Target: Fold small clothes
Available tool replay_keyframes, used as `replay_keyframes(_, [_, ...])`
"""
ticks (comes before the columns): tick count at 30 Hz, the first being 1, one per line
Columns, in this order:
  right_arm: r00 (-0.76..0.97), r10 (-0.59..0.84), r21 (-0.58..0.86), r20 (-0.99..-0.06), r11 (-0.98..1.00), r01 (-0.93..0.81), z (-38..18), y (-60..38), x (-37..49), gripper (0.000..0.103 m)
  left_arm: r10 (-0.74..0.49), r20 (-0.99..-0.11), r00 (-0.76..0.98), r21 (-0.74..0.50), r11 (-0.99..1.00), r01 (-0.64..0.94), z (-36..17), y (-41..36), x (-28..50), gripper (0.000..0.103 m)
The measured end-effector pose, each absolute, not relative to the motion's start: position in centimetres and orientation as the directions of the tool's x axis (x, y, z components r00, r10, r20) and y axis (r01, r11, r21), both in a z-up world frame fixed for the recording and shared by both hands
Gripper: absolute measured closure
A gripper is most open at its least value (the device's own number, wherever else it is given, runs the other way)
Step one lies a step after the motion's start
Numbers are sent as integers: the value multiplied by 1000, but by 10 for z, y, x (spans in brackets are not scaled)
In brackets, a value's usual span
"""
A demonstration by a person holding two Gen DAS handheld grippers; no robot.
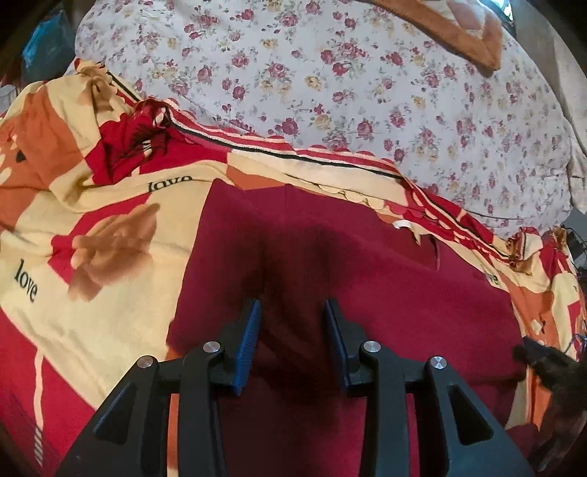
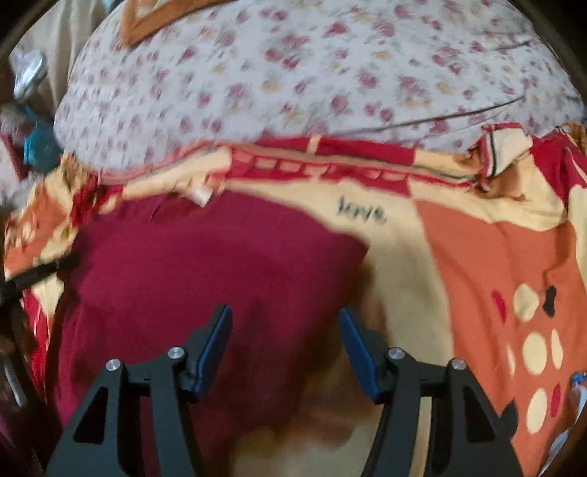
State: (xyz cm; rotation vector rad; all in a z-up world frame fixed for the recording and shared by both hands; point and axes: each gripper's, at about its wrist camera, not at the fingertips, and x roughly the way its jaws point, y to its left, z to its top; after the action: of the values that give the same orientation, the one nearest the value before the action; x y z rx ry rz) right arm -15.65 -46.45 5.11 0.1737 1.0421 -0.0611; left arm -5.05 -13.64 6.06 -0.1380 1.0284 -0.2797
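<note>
Two grippers over a dark red garment spread on a patterned bed cover.

Nearest in the left wrist view, the left gripper (image 1: 292, 312) points down at the dark red garment (image 1: 330, 264), its blue pads parted with nothing between them — only their shadow falls on the cloth. In the right wrist view, which is blurred, the right gripper (image 2: 285, 319) stands wider apart, also empty, above the garment's (image 2: 201, 264) right edge, where red cloth meets the bed cover (image 2: 477, 257). The garment lies flat on that cover (image 1: 91, 227) — cream, red and orange, printed with the word "love". A white tag (image 2: 201, 196) shows at the garment's far edge. Beyond lies a floral quilt (image 1: 348, 80), with an orange-brown cloth (image 1: 458, 33) farthest back.
</note>
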Motion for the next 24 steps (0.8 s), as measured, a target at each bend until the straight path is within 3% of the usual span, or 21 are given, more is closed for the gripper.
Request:
replay_keyframes(2, [478,-49,18,-877,991,135,39,-460,-161,39,-294,-824,484,-237,955,177,63,-135,-61,89])
replay_keyframes(8, [517,-56,49,-854,981,187,55,-469,-190,38,-248,-829,502,-163,965,207,71,-131,-96,89])
replay_keyframes(13, [546,63,189,-836,966,178,70,-473,-223,37,-236,-818,524,-135,965,223,80,-127,-124,89])
replay_keyframes(24, [524,204,286,-827,955,80,76,-449,-282,30,-233,-807,542,-97,959,267,95,-128,-168,89])
